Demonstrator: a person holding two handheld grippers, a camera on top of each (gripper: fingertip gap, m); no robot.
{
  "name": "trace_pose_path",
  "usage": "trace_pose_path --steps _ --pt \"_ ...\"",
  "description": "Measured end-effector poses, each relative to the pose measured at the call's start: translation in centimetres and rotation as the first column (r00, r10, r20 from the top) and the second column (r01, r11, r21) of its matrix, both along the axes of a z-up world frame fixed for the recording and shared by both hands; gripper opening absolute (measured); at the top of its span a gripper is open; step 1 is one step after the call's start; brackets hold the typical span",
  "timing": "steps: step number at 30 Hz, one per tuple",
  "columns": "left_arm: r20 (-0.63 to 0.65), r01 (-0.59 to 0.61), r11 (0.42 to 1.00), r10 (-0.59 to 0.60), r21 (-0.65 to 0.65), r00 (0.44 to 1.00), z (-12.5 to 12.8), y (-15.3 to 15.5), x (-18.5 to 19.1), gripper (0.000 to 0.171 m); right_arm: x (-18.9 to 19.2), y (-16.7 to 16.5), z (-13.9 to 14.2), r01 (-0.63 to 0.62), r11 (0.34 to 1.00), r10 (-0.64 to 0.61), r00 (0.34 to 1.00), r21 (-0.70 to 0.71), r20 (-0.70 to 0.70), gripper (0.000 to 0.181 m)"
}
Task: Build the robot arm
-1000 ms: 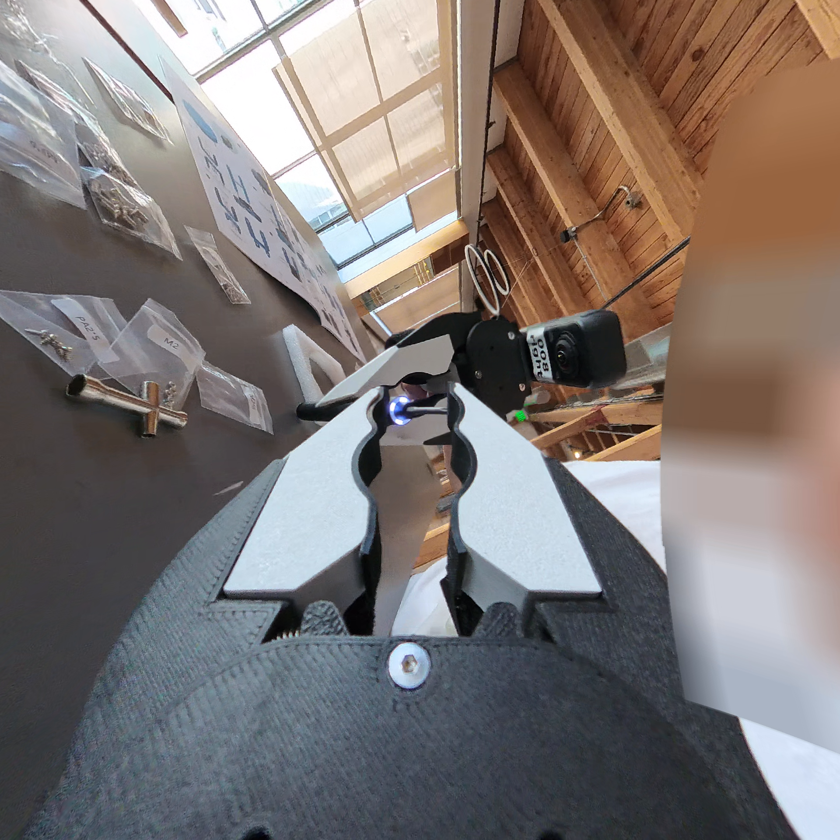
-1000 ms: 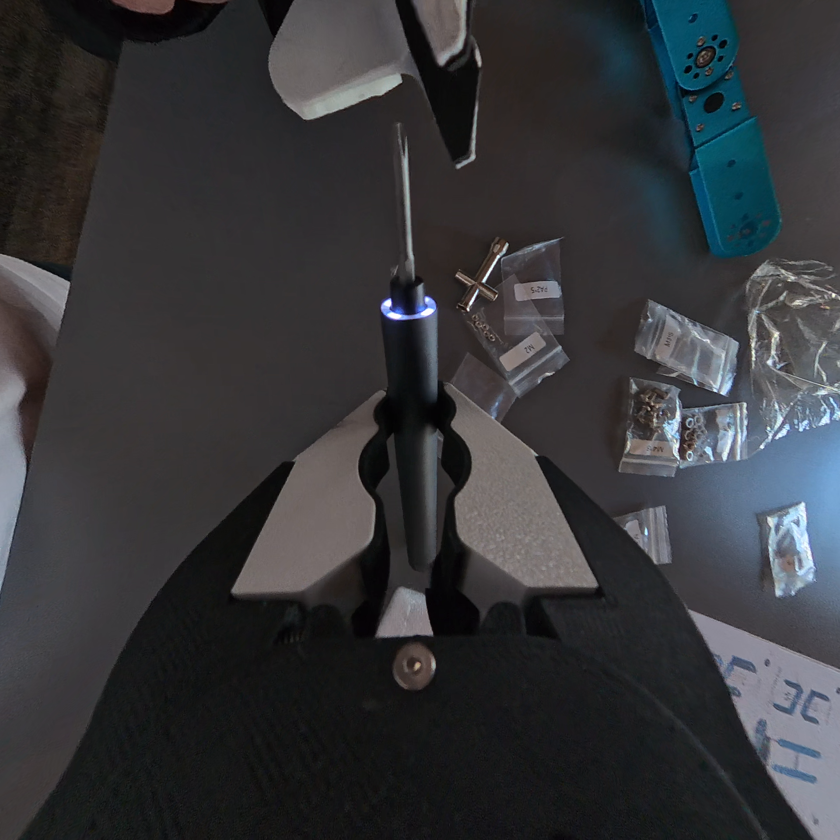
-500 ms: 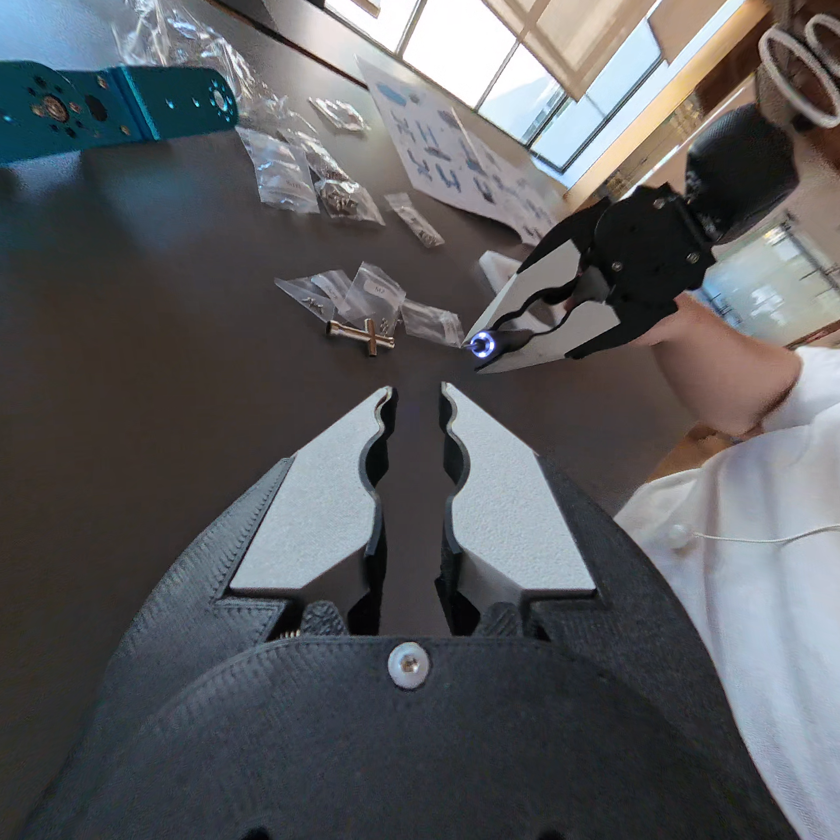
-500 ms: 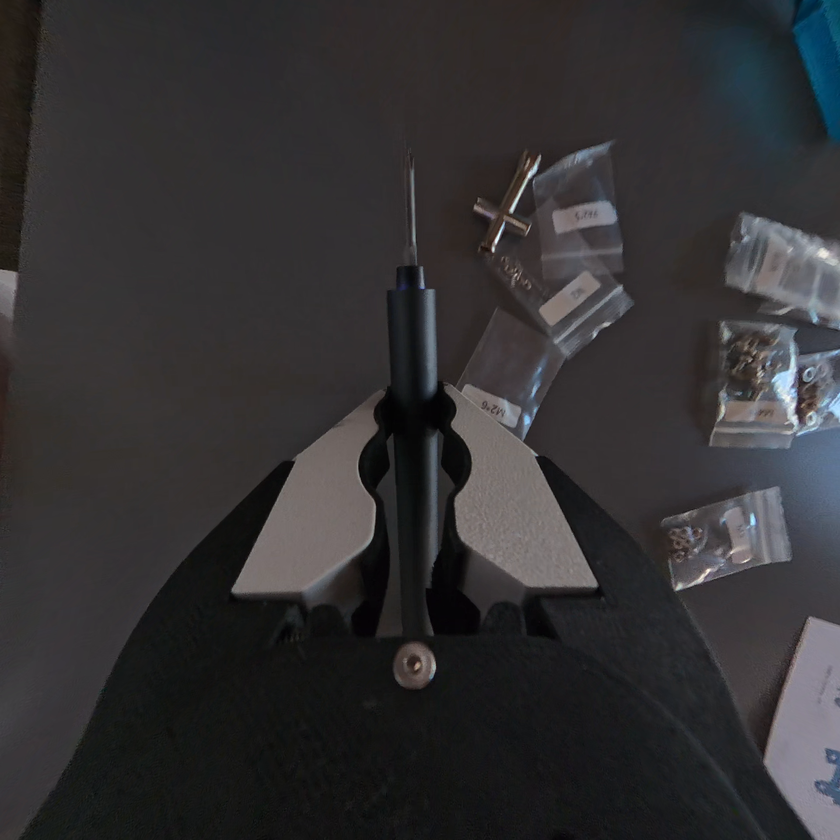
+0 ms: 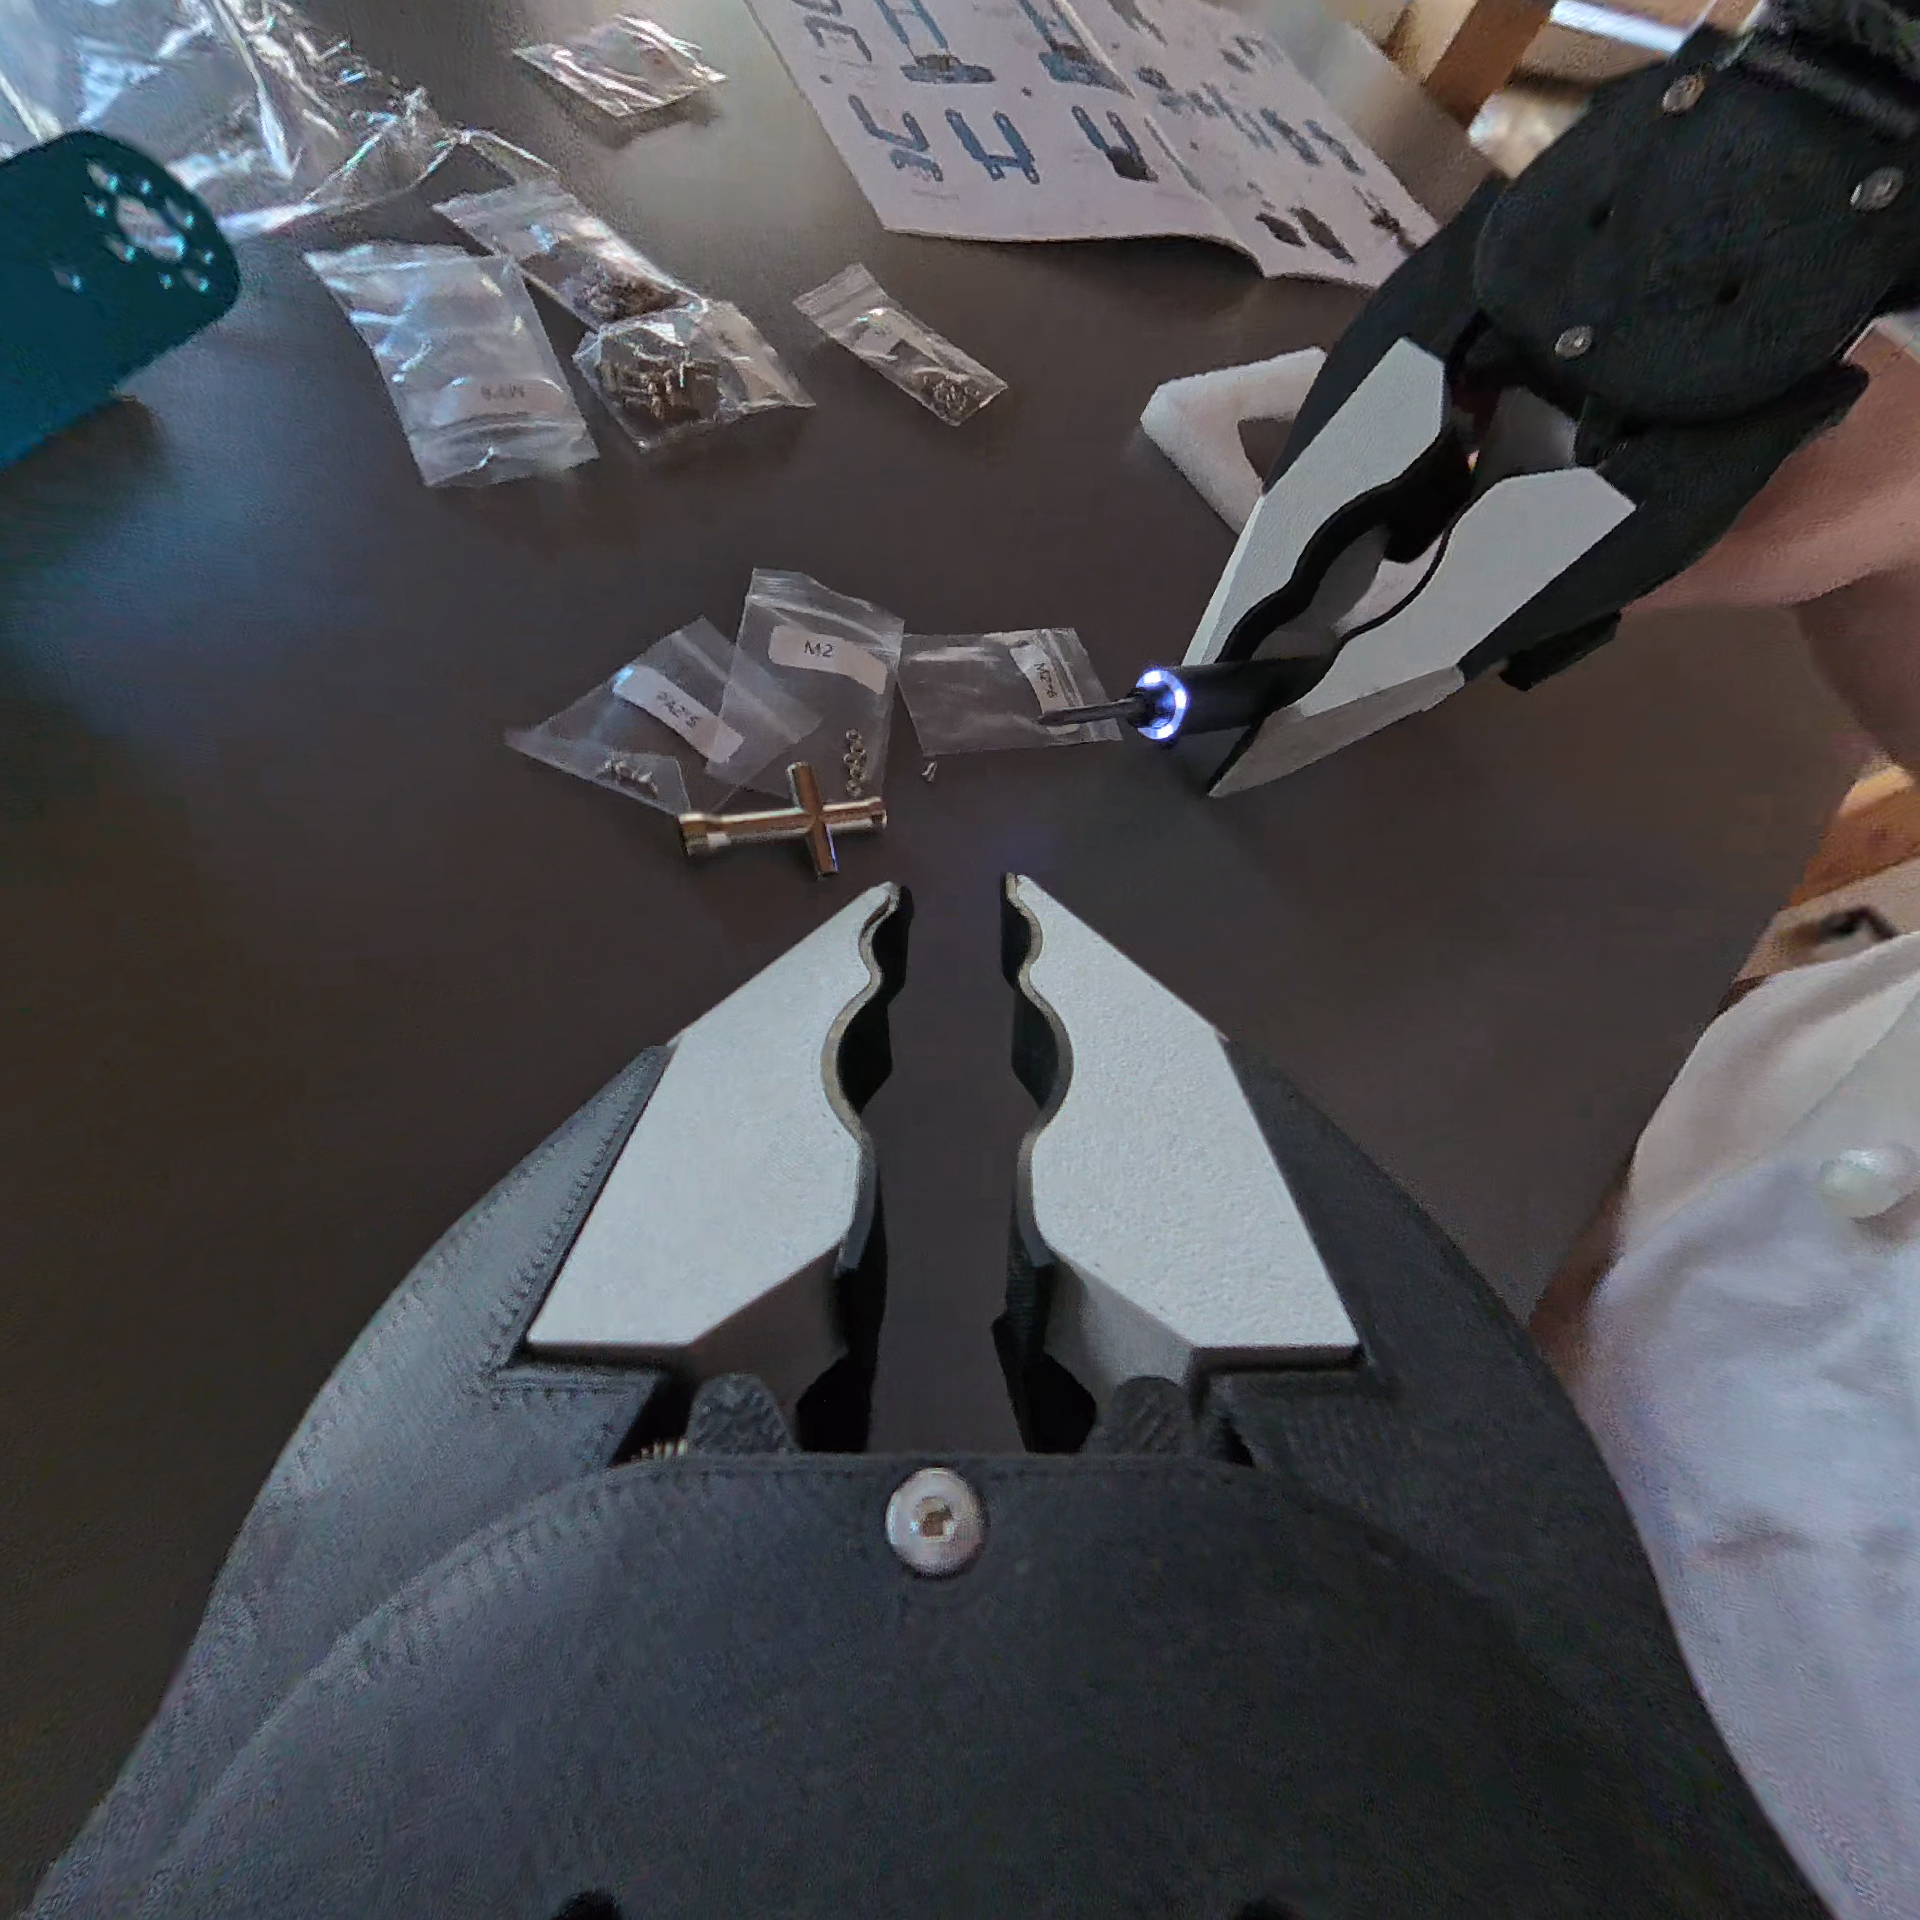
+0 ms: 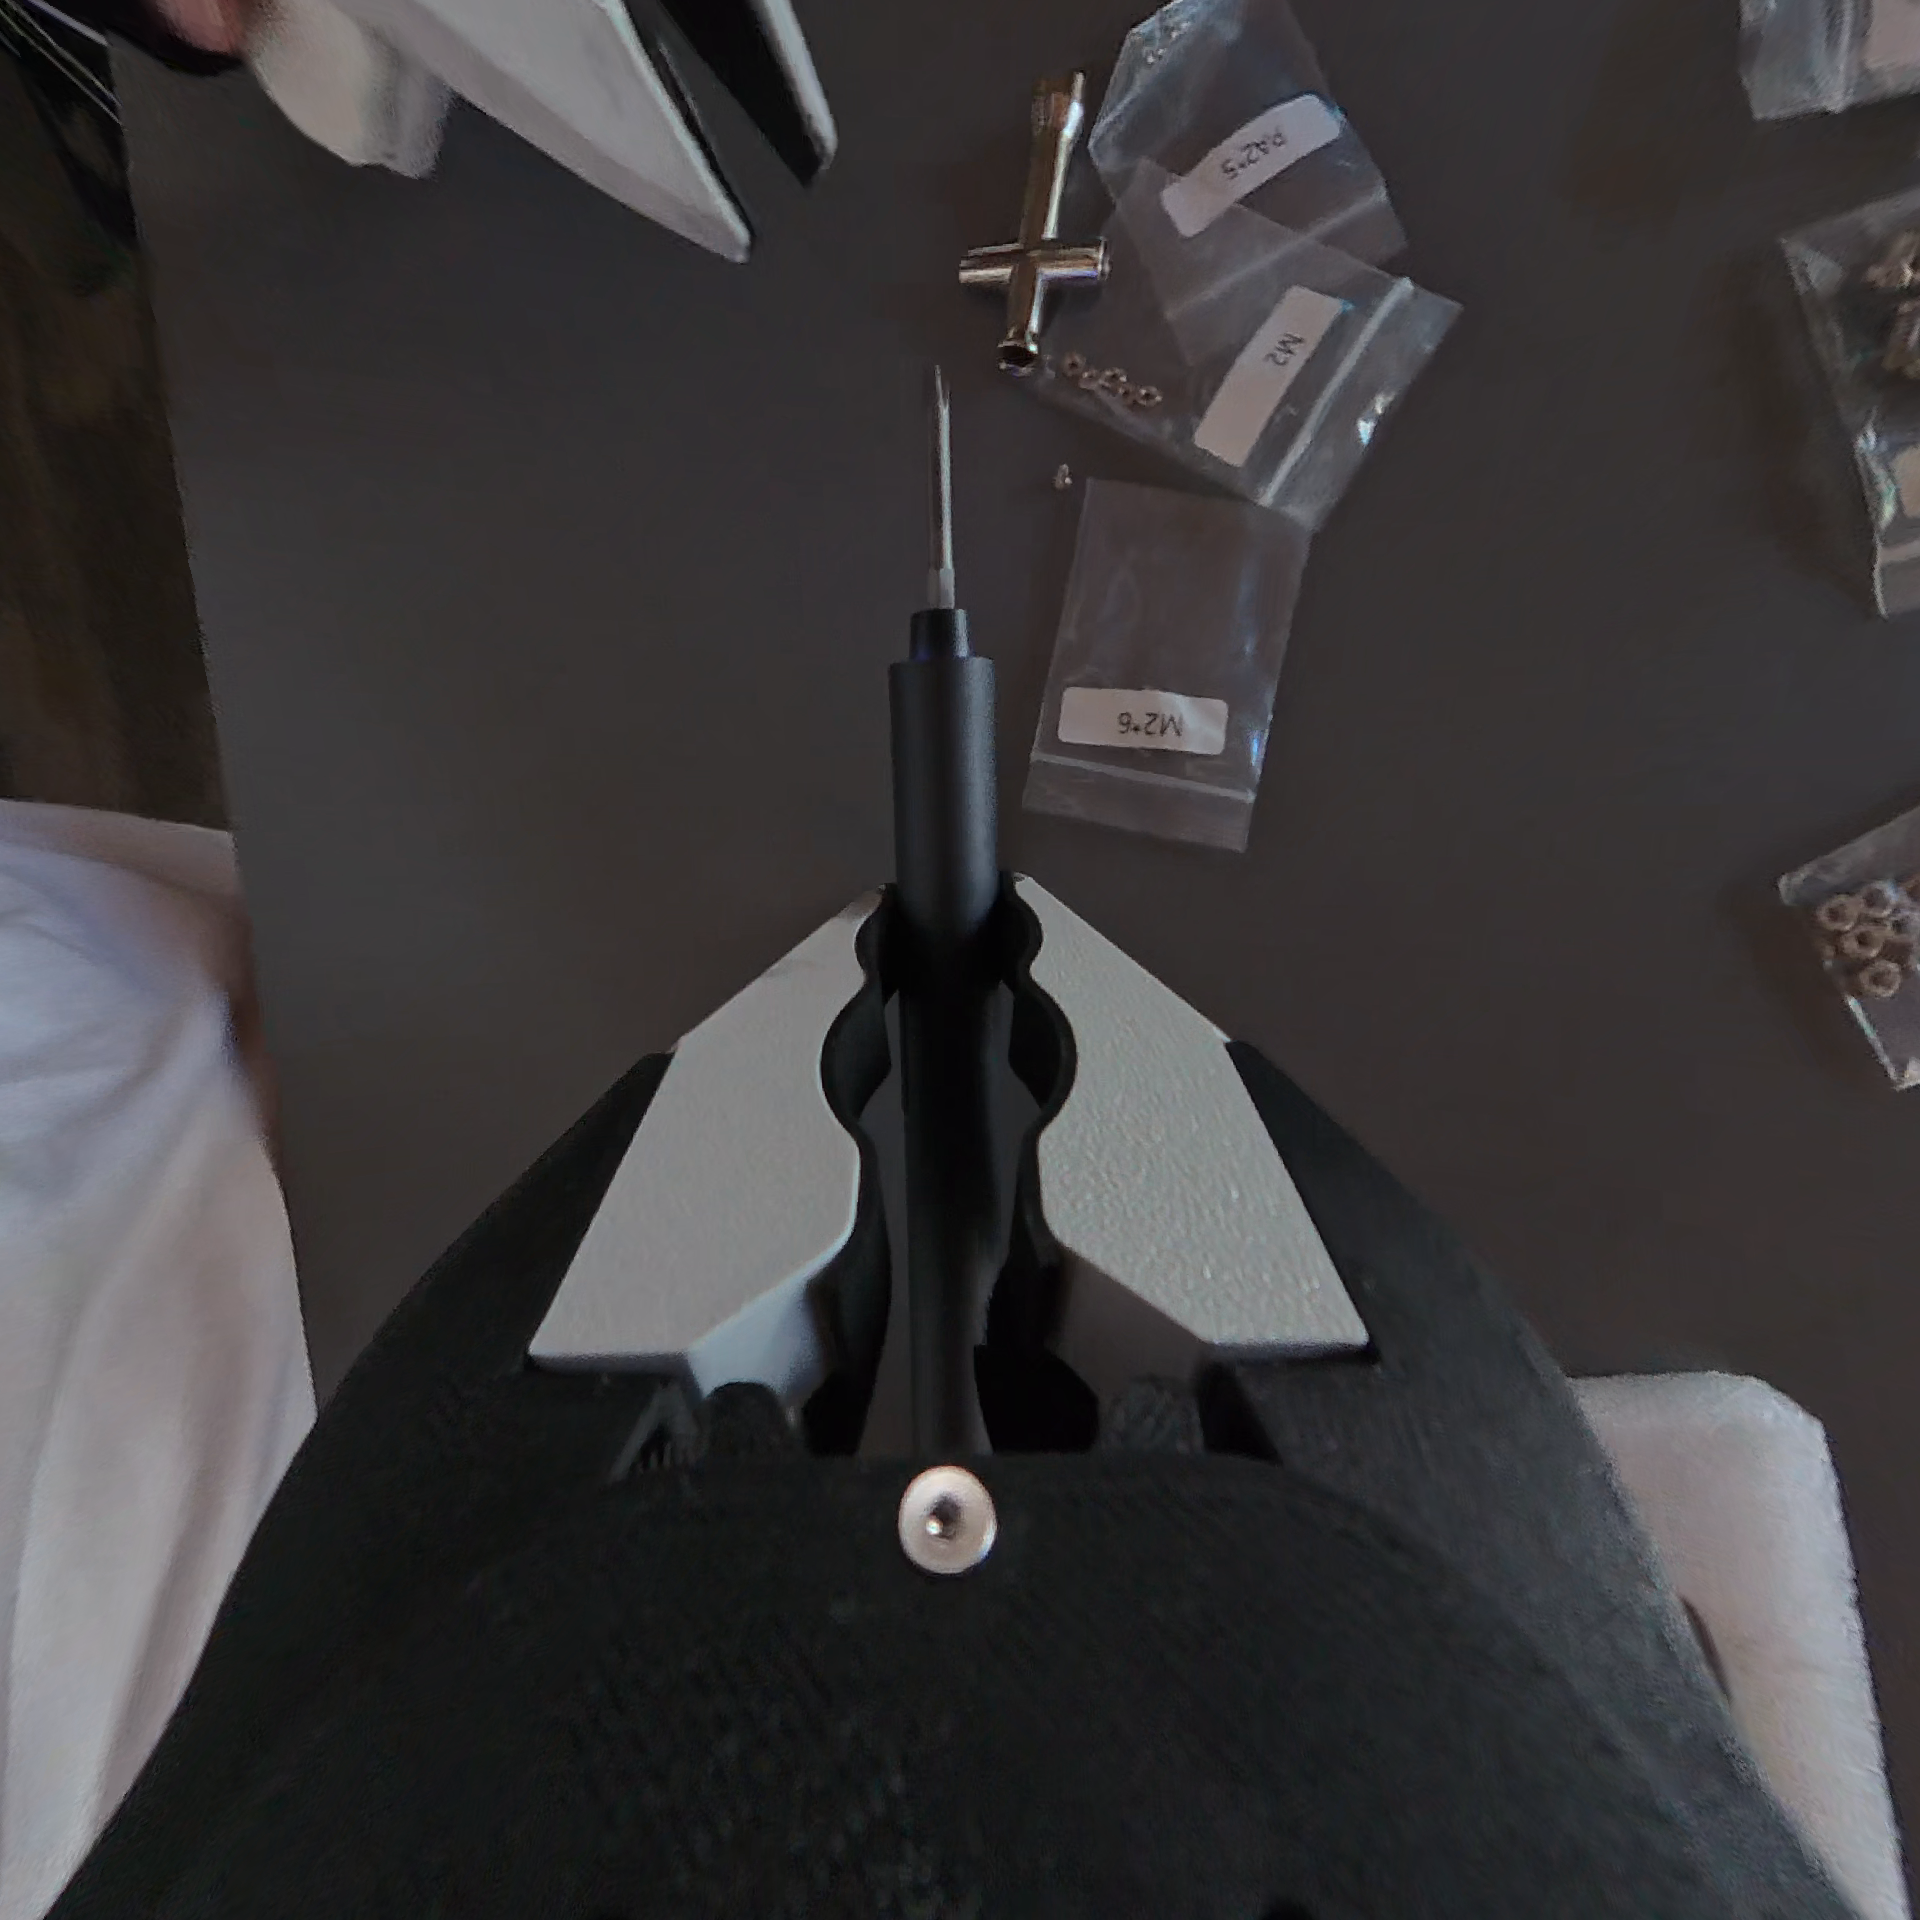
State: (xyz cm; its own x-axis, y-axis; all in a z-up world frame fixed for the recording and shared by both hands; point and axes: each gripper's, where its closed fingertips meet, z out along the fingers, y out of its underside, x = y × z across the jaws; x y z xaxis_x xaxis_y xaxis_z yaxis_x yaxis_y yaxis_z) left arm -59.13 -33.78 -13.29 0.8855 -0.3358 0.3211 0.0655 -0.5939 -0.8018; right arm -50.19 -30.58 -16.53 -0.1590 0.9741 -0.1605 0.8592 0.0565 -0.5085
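Observation:
My right gripper [image 6: 945, 894] is shut on a black electric screwdriver [image 6: 940, 748]. Its thin bit points down toward the dark table near a tiny loose screw [image 6: 1060, 475]. In the left wrist view the same gripper [image 5: 1236, 717] shows at the right, and the screwdriver [image 5: 1195, 698] has a lit blue-white ring. My left gripper [image 5: 951, 894] is open and empty, just above the table, with its tips close to a silver cross-shaped wrench [image 5: 795, 821]. It also shows at the top left of the right wrist view [image 6: 769, 197].
Several small clear bags of screws and nuts [image 5: 821, 665] lie around the wrench [image 6: 1039, 223], more at the back [image 5: 468, 353]. A teal metal bracket [image 5: 94, 281] lies far left. A printed sheet [image 5: 1081, 125] and a white foam piece [image 5: 1216, 426] lie at the back right. A white sleeve [image 5: 1787, 1351] shows at the right. Left tips to right tips: about 11 cm. The silver cross-shaped wrench [image 5: 795, 821] is about 4 cm from my left fingertips and 11 cm from my right. It turns up in the right wrist view [image 6: 1040, 243] as well. The tiny loose screw [image 6: 1060, 475] sits 6 cm or so from the ends of my left fingers. My left wrist view [image 5: 925, 780] looks at it from another angle.
My left gripper has swung down from facing the ceiling to facing the table and moved closer to the wrench. My right gripper has come lower toward the bags, still holding the screwdriver.

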Motion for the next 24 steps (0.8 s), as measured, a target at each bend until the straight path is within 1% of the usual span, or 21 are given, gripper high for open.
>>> trace_pose_path --steps 2,4,7,9,11,13,16,24 --pt "-0.098 0.058 0.998 -0.059 -0.012 0.993 -0.3 1.0 0.0 0.014 0.2 0.1 0.0 0.022 0.999 -0.022 1.0 -0.033 -0.009 0.018" --pt "-0.178 0.133 0.991 -0.136 -0.027 0.975 -0.5 1.9 0.6 0.013 0.5 0.2 0.0 0.046 0.998 -0.046 0.999 -0.048 -0.015 0.018" --pt "-0.329 0.214 0.976 -0.211 -0.028 0.92 -1.0 3.3 1.3 0.011 1.2 0.3 0.1 0.085 0.994 -0.087 0.996 -0.066 -0.022 0.018" --pt "-0.39 0.257 0.966 -0.248 -0.03 0.887 -1.3 4.0 1.8 0.009 1.6 0.2 0.1 0.094 0.992 -0.097 0.995 -0.079 -0.028 0.018" --pt "-0.409 0.292 0.954 -0.292 -0.064 0.865 -2.0 4.3 2.3 0.009 1.9 0.1 0.1 0.1 0.991 -0.104 0.994 -0.093 -0.035 0.018" --pt "-0.426 0.302 0.95 -0.308 -0.082 0.851 -2.3 4.6 2.2 0.008 2.2 0.0 0.1 0.102 0.989 -0.106 0.994 -0.107 -0.035 0.018" --pt "-0.4 0.324 0.943 -0.327 -0.075 0.856 -2.0 4.7 2.6 0.006 2.4 0.0 0.1 0.102 0.988 -0.107 0.994 -0.117 -0.037 0.018" --pt "-0.4 0.331 0.938 -0.342 -0.097 0.85 -2.6 4.7 2.4 0.005 2.7 0.0 0.2 0.094 0.986 -0.1 0.994 -0.138 -0.037 0.018"
